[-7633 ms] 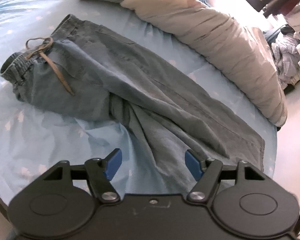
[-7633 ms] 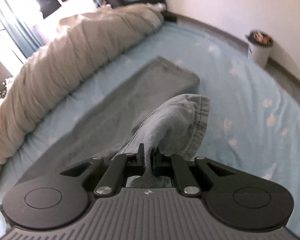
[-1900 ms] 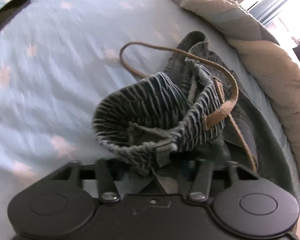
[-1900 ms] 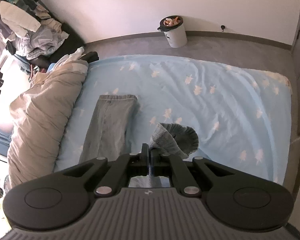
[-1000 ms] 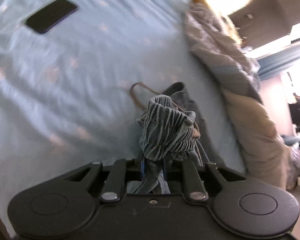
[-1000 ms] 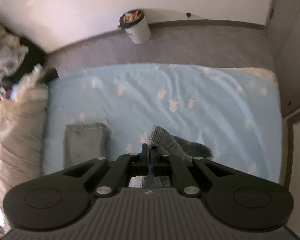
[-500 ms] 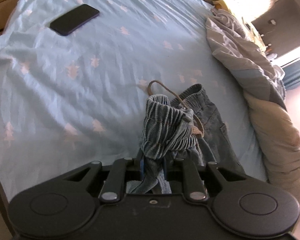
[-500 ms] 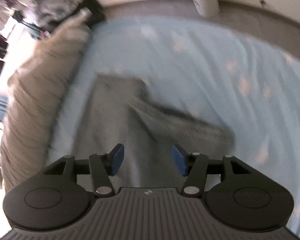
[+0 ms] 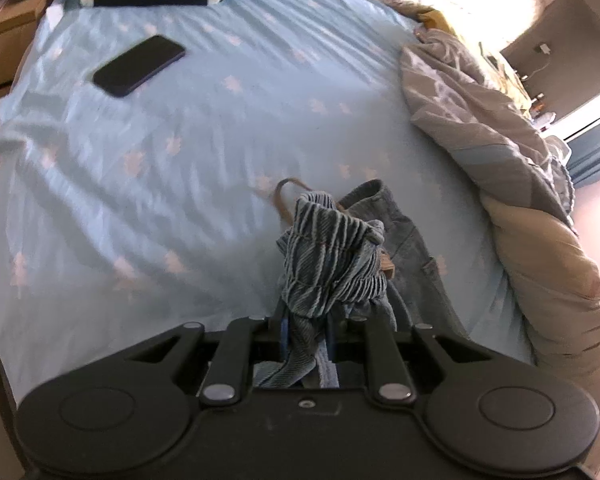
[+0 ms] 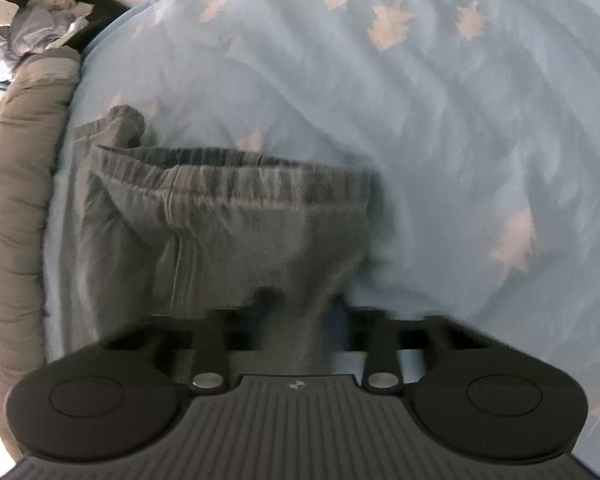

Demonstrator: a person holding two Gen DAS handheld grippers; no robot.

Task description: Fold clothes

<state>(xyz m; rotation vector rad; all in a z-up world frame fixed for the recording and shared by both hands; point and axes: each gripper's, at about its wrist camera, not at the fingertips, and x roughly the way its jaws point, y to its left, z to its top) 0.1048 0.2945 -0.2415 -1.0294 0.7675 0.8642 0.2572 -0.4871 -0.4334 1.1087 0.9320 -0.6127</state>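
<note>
Left wrist view: left gripper (image 9: 306, 334) clamped on a bunch of the trousers (image 9: 332, 258), gathered waistband fabric standing up just ahead of the fingers, rest trailing fwd-right onto the bed sheet (image 9: 180, 168). Brown drawstring (image 9: 284, 200) loops out ahead of the bunch. Phone (image 9: 138, 65) far ahead-left, well apart. Duvet (image 9: 540, 240) off to the right.

Right wrist view: blurred. Right gripper (image 10: 300, 322) low over the trousers (image 10: 228, 220); cloth runs up between the fingers, but can't tell if pinched or just lying there. Elastic waistband (image 10: 240, 178) lies flat across, ahead.

Handling, judged: soft denim-like cloth, limp, moderate wt, not fragile. Best hold prob. waistband edge or hems; drawstring could snag.
</note>
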